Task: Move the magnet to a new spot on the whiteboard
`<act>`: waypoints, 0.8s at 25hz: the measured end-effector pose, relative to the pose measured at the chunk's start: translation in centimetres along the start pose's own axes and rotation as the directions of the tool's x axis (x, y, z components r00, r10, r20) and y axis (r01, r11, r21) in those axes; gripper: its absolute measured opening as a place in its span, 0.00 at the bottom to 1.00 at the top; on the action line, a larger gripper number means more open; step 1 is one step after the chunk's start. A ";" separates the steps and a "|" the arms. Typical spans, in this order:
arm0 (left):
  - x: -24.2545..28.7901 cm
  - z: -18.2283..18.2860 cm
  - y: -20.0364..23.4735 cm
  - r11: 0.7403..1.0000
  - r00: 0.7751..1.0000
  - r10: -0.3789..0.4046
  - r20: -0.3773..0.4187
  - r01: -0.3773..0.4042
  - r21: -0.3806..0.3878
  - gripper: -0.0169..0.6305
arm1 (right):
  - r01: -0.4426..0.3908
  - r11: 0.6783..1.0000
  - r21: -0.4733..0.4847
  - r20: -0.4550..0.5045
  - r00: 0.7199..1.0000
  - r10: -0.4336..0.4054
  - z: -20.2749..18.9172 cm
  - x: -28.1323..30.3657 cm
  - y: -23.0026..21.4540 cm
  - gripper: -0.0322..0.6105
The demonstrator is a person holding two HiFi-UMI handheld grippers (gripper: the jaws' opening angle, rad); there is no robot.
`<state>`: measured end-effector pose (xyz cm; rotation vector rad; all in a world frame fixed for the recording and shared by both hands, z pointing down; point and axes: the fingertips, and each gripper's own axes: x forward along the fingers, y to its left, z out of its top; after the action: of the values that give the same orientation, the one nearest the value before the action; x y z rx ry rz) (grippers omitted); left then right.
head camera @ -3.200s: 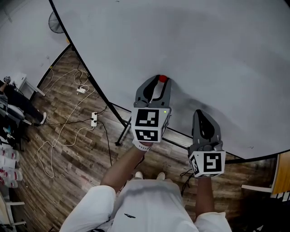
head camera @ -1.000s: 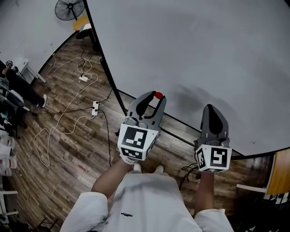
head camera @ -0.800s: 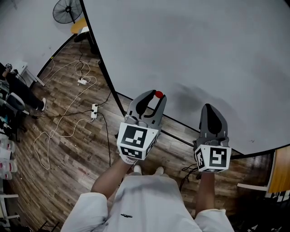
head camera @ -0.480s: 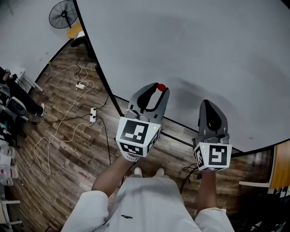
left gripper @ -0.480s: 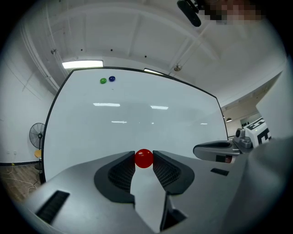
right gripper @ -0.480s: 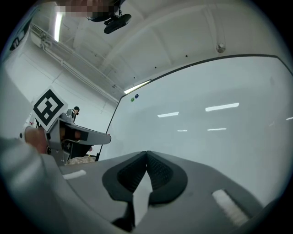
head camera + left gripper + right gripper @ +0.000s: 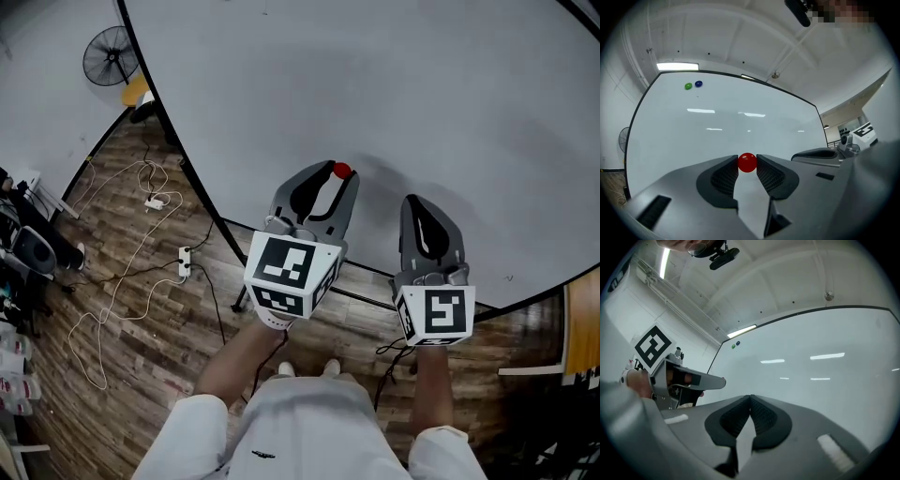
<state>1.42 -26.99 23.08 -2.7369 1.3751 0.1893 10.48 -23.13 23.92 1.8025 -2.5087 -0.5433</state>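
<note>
A small round red magnet (image 7: 747, 162) is pinched between the tips of my left gripper (image 7: 747, 164), which is shut on it. In the head view the red magnet (image 7: 342, 171) shows at the tip of the left gripper (image 7: 339, 174), over the lower part of the big whiteboard (image 7: 394, 84). Whether it touches the board I cannot tell. My right gripper (image 7: 419, 205) hangs to the right, a little lower, jaws shut with nothing between them (image 7: 750, 398). The whiteboard (image 7: 722, 126) fills both gripper views.
A green magnet (image 7: 688, 86) and a blue magnet (image 7: 698, 84) sit near the board's upper left corner. On the wooden floor to the left lie white cables and a power strip (image 7: 184, 254). A standing fan (image 7: 105, 58) is by the wall.
My left gripper has carried the red magnet from the board's bottom edge up onto its lower area. The right gripper moved up with it, still shut.
</note>
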 end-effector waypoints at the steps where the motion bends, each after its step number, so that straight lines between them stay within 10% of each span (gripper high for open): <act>1: 0.4 0.4 -0.3 1.000 1.000 -0.003 0.007 0.003 0.003 0.22 | 0.001 1.000 -0.011 0.003 1.000 -0.001 0.4 0.1 -0.3 0.07; 20: 6.8 4.9 -1.4 0.997 0.998 0.002 0.064 -0.007 0.082 0.22 | 0.022 1.000 -0.018 0.070 0.997 -0.020 3.7 1.8 -3.6 0.07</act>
<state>6.22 -30.94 17.23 -2.6376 1.3423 0.2130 12.40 -24.74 19.13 1.8372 -2.5225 -0.6390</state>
